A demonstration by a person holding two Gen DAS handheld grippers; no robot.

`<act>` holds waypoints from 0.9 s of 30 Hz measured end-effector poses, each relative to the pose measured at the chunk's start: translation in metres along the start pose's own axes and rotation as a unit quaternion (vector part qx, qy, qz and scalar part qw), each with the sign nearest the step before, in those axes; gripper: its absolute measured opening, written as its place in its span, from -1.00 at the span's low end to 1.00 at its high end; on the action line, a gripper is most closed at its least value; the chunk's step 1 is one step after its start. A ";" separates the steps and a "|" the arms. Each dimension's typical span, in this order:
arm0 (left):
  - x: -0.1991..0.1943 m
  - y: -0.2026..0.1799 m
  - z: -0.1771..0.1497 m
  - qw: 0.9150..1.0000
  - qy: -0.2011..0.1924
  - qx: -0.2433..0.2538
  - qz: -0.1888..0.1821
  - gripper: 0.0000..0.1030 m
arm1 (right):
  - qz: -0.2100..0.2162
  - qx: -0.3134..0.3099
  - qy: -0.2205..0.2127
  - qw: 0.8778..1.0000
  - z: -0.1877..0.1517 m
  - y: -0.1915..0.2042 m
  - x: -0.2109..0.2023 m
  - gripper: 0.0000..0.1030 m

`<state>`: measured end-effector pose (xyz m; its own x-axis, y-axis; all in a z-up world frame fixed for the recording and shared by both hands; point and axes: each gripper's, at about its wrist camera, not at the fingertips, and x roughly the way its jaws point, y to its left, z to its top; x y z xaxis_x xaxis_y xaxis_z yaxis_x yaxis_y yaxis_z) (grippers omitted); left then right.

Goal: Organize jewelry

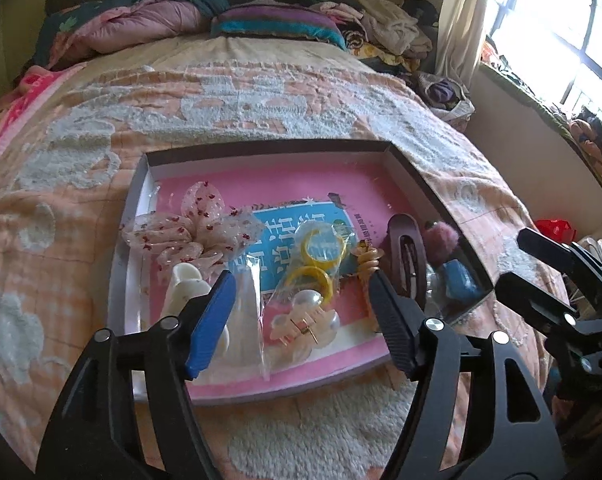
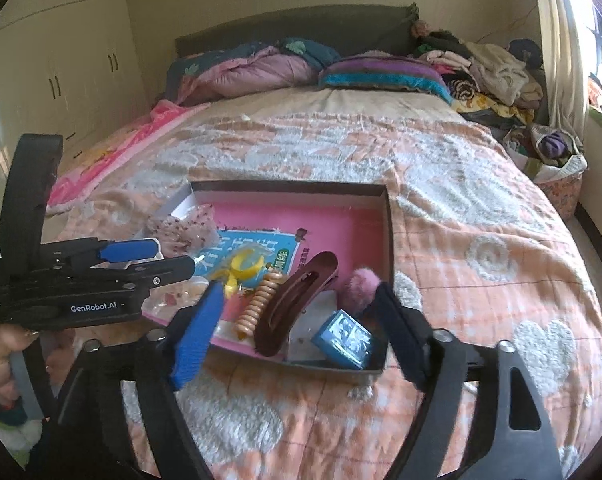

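Brown clip point(image 2: 297, 304) btwn spiral tie point(image 2: 259, 304) & blue box point(image 2: 343, 338).

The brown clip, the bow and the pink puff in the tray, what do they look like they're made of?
Brown clip: looks like hard plastic, smooth with a dull sheen, moulded oval with a long slot.
Bow: sheer fabric, likely organza or mesh; the tray shows through it, and it carries small red dots.
Pink puff: fuzzy, soft-edged, probably faux fur or yarn; cannot tell which.

Bed point(image 2: 461, 208), cream wardrobe point(image 2: 61, 60), bright window point(image 1: 561, 40).
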<state>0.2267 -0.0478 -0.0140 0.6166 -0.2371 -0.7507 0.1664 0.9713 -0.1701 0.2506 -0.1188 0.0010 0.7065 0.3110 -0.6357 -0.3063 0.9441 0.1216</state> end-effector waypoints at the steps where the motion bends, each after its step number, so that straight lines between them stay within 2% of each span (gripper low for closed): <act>1: -0.004 0.000 0.000 1.000 -0.003 0.000 -0.001 0.21 | -0.002 0.000 -0.005 1.000 0.000 0.001 -0.007 0.71; 3: -0.015 0.000 0.000 1.000 -0.011 0.001 0.001 0.31 | -0.005 -0.001 -0.014 1.000 0.000 0.003 -0.019 0.74; 5: -0.029 -0.002 -0.001 1.000 -0.025 0.002 0.003 0.40 | -0.006 -0.001 -0.024 1.000 0.000 0.006 -0.031 0.87; 6: -0.036 -0.002 -0.002 1.000 -0.031 0.001 0.005 0.51 | -0.004 -0.001 -0.030 1.000 0.000 0.007 -0.036 0.87; 8: -0.051 -0.003 -0.006 0.999 -0.043 -0.002 0.006 0.54 | -0.001 -0.003 -0.039 0.999 0.000 0.011 -0.049 0.87; 12: -0.081 -0.009 -0.012 0.997 -0.072 -0.001 0.014 0.80 | 0.004 -0.013 -0.054 0.998 -0.006 0.021 -0.071 0.88; 18: -0.122 -0.014 -0.027 0.994 -0.103 0.000 0.034 0.81 | 0.007 -0.028 -0.070 0.997 -0.017 0.036 -0.098 0.92; 21: -0.133 -0.011 -0.039 0.994 -0.104 -0.013 0.030 0.81 | 0.003 -0.033 -0.079 0.996 -0.026 0.041 -0.110 0.92; 27: -0.140 -0.009 -0.068 0.994 -0.091 -0.032 0.048 0.81 | -0.001 -0.030 -0.081 0.996 -0.044 0.046 -0.121 0.92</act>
<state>0.0865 -0.0222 0.0494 0.7570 -0.1378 -0.6387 0.0553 0.9875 -0.1475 0.1226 -0.1175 0.0498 0.7985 0.3281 -0.5047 -0.3402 0.9377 0.0714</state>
